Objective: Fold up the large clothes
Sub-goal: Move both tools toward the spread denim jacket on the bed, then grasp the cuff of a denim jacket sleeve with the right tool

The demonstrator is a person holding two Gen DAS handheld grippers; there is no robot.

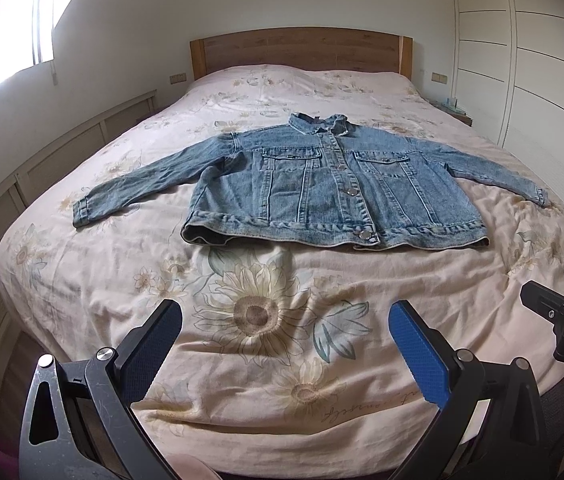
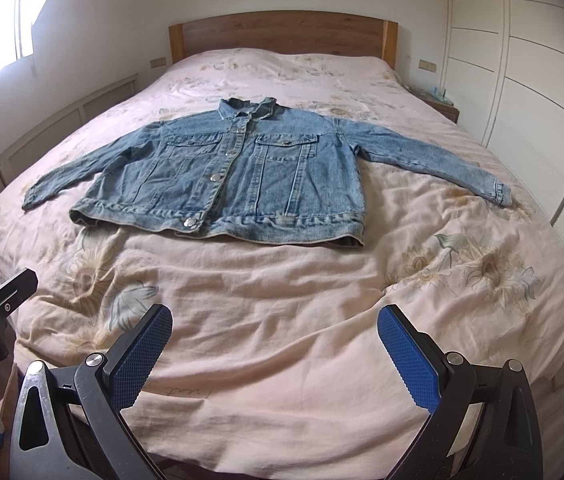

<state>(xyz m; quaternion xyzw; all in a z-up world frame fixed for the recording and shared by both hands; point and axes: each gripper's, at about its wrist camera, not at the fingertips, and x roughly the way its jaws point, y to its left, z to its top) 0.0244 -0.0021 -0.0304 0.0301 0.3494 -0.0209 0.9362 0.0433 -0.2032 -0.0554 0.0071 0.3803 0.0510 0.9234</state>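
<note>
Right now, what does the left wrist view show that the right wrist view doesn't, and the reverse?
Only the left wrist view: the open left tool up close, above a large printed sunflower, with the right tool at its right edge.

Only the right wrist view: the open right tool up close, with the left tool at its left edge.

Both: the blue denim jacket spread flat, buttoned, sleeves out, on the pink floral bedspread; the wooden headboard behind.

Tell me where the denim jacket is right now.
The denim jacket lies spread flat mid-bed in both views, collar toward the headboard, beyond both open grippers.
</note>
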